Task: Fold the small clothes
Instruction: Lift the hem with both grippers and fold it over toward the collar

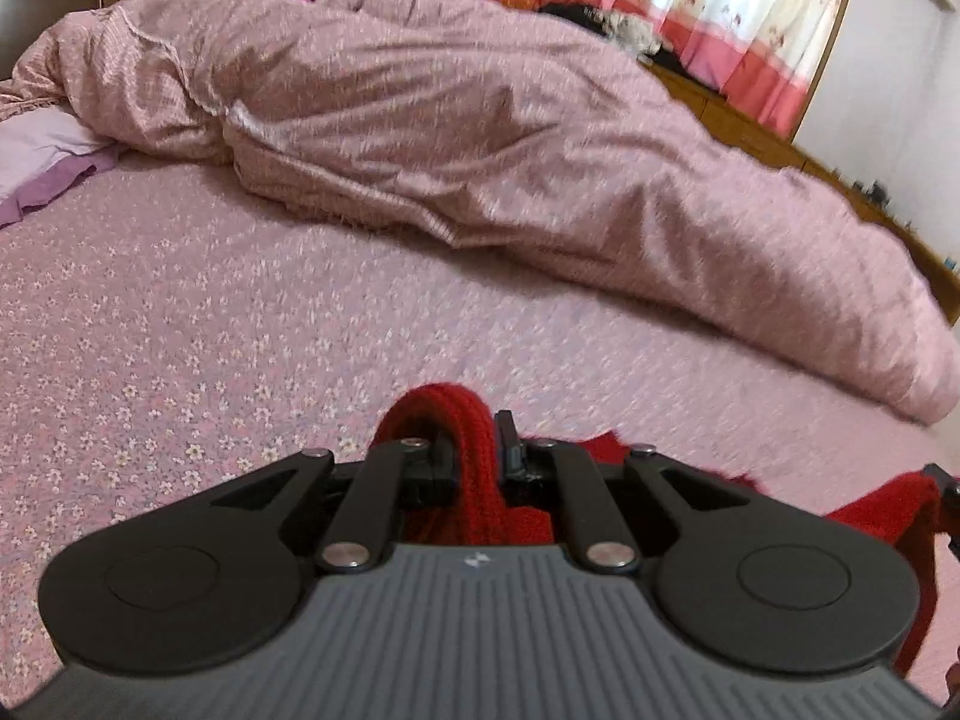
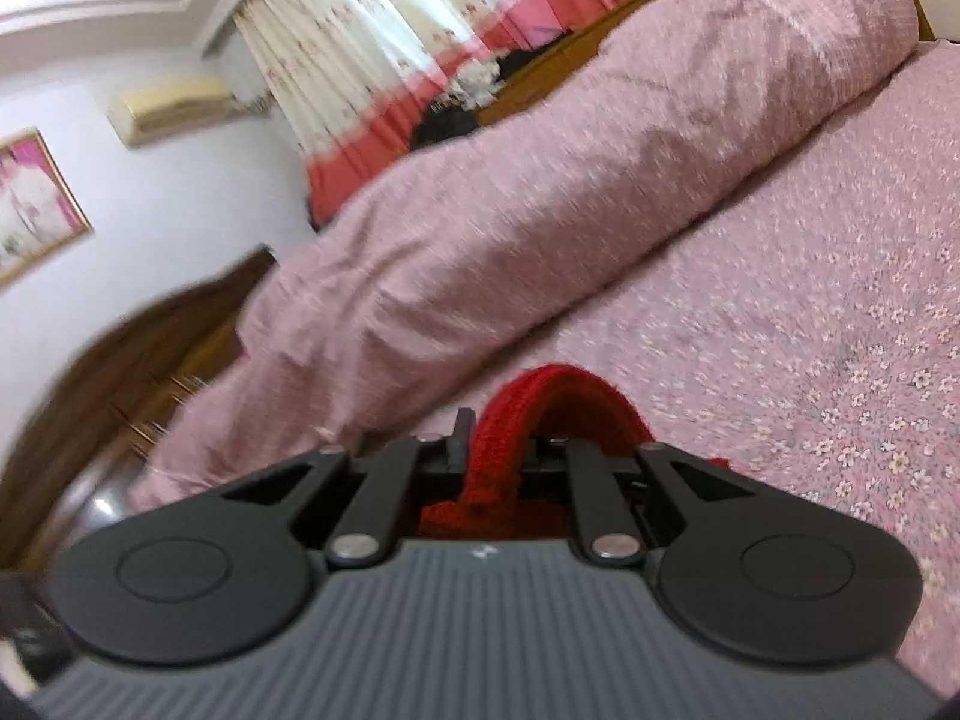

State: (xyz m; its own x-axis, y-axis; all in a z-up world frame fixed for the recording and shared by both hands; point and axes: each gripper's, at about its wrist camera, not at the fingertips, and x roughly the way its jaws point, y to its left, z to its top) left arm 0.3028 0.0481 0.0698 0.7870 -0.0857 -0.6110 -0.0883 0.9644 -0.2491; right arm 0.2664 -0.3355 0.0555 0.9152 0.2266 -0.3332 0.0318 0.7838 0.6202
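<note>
The red knitted garment is held off the bed, pinched in both tools at once: the left hand-held gripper is clenched on a thick ribbed fold of it, and the right hand-held gripper is clenched on a similar banded edge, which loops up over its jaws in the right wrist view. More red knit trails off toward the lower right of the left wrist view, so most of the piece likely hangs between and below the two tools, out of sight. It looks soft, light and stretchy, a chunky knit that will sag and bunch rather than hold a crease; it should grip well without slipping. The thick ribbed edges seem the soundest places to hold, since they spread the pull. The bed is covered by a pink sheet with small white flowers, flat and bare toward its near edge, and soft enough to yield when pressed. A rumpled pink quilt lies heaped along the far side, with floral curtains, a wooden headboard and pale walls beyond.
</note>
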